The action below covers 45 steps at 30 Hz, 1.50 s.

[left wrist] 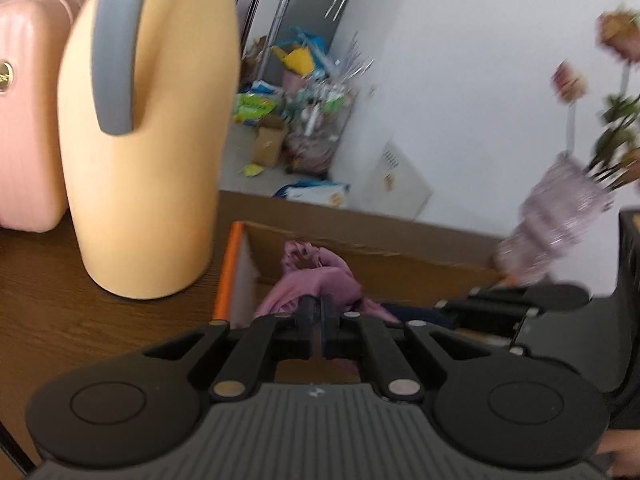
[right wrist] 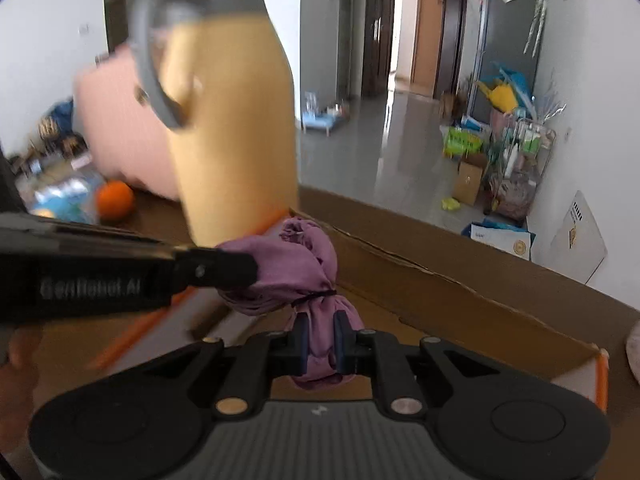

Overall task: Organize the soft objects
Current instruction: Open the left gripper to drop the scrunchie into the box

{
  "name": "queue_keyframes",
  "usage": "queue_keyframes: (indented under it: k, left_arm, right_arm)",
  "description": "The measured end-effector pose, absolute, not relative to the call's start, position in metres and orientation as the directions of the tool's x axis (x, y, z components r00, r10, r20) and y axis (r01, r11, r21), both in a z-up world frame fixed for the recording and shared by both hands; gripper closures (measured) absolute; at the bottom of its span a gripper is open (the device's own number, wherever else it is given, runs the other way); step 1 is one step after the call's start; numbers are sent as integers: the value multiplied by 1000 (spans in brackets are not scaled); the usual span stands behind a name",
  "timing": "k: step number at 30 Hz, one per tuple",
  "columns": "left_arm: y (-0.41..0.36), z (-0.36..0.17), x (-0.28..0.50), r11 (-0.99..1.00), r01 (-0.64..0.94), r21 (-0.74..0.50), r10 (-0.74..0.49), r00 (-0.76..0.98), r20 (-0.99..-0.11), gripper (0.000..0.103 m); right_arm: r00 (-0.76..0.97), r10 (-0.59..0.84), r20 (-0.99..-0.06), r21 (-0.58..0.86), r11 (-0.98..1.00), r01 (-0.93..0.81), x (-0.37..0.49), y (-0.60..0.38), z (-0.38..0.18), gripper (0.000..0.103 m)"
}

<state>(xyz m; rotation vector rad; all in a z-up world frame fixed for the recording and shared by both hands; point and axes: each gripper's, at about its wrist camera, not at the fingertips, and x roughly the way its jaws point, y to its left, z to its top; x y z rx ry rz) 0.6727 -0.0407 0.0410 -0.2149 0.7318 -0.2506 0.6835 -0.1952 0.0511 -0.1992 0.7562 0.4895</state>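
A purple cloth bundle (right wrist: 296,268), tied with a thin black band, hangs over an open cardboard box (right wrist: 460,300) with orange edges. My right gripper (right wrist: 320,334) is shut on the bundle's lower end. My left gripper (left wrist: 319,308) is shut on the cloth's other end (left wrist: 316,276); it shows from the side in the right wrist view (right wrist: 224,268). The right gripper shows at the right in the left wrist view (left wrist: 476,300).
A tall yellow jug with a grey handle (left wrist: 152,140) and a pink case (left wrist: 24,112) stand on the brown table (left wrist: 60,312) left of the box. An orange (right wrist: 115,200) lies behind. A vase of flowers (left wrist: 560,216) stands at the right.
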Motion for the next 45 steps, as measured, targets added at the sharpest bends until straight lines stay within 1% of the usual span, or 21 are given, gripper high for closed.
queue_keyframes:
  k: [1, 3, 8, 9, 10, 11, 12, 14, 15, 16, 18, 21, 23, 25, 26, 27, 30, 33, 36, 41, 45]
  left_arm:
    - [-38, 36, 679, 954, 137, -266, -282, 711, -644, 99]
    - [-34, 34, 682, 957, 133, -258, -274, 706, -653, 97]
    - [-21, 42, 665, 955, 154, -254, -285, 714, -639, 96]
    - [-21, 47, 660, 956, 159, -245, -282, 716, -638, 92]
    - [-20, 53, 653, 959, 161, -235, -277, 721, -636, 86]
    - [-19, 59, 642, 961, 164, -223, -270, 730, -628, 66]
    - [-21, 65, 635, 963, 166, -211, -263, 742, -617, 54]
    - [-21, 78, 607, 972, 184, -144, -233, 775, -587, 52]
    - [-21, 84, 595, 975, 199, -102, -221, 782, -583, 50]
    - [-22, 91, 583, 975, 211, -67, -210, 789, -577, 47]
    - [-24, 102, 560, 977, 213, -17, -187, 812, -553, 36]
    - [-25, 118, 520, 979, 202, 38, -158, 858, -490, 24]
    - [-29, 127, 495, 977, 205, 58, -157, 875, -457, 21]
    - [-34, 134, 471, 979, 194, 65, -150, 895, -420, 10]
    - [-36, 136, 461, 982, 177, 67, -136, 907, -399, 1]
    - [-38, 138, 449, 985, 159, 71, -122, 921, -369, 1]
    - [-44, 139, 424, 985, 144, 98, -104, 937, -333, 1]
    - [-44, 140, 394, 988, 132, 81, -103, 949, -297, 0]
    - [-40, 139, 367, 990, 126, 59, -107, 959, -263, 0]
    - [-37, 128, 311, 994, 106, 34, -98, 975, -200, 0]
    - [-35, 108, 266, 994, 100, 37, -91, 977, -193, 0]
  right_arm:
    - [622, 339, -706, -19, 868, -496, 693, -190, 45, 79]
    - [624, 308, -719, -44, 875, -482, 708, -183, 34, 70]
    - [645, 312, -697, -21, 891, -454, 707, -187, 45, 62]
    - [654, 307, -691, -30, 892, -451, 702, -191, 49, 60]
    - [665, 298, -684, -40, 896, -443, 696, -193, 55, 58]
    - [675, 291, -678, -44, 901, -432, 688, -205, 59, 58]
    - [683, 285, -673, -45, 905, -423, 680, -211, 65, 57]
    - [696, 278, -662, -49, 911, -410, 664, -227, 78, 51]
    - [707, 272, -653, -54, 914, -401, 653, -235, 84, 44]
    - [720, 264, -642, -61, 918, -391, 639, -245, 89, 41]
    - [744, 243, -622, -77, 927, -367, 615, -265, 100, 40]
    - [778, 216, -590, -67, 947, -314, 572, -300, 114, 30]
    - [799, 198, -568, -48, 961, -272, 545, -320, 121, 30]
    - [819, 170, -548, -44, 972, -231, 518, -336, 128, 29]
    - [831, 162, -532, -38, 976, -215, 504, -341, 131, 27]
    - [841, 161, -516, -26, 979, -203, 490, -346, 134, 25]
    - [866, 162, -473, -1, 983, -184, 461, -352, 142, 22]
    - [895, 156, -419, 3, 985, -171, 426, -353, 148, 19]
    - [921, 156, -358, 9, 987, -163, 392, -350, 148, 18]
    - [951, 132, -281, 19, 991, -131, 337, -346, 135, 17]
    - [964, 122, -237, 44, 992, -115, 288, -341, 117, 15]
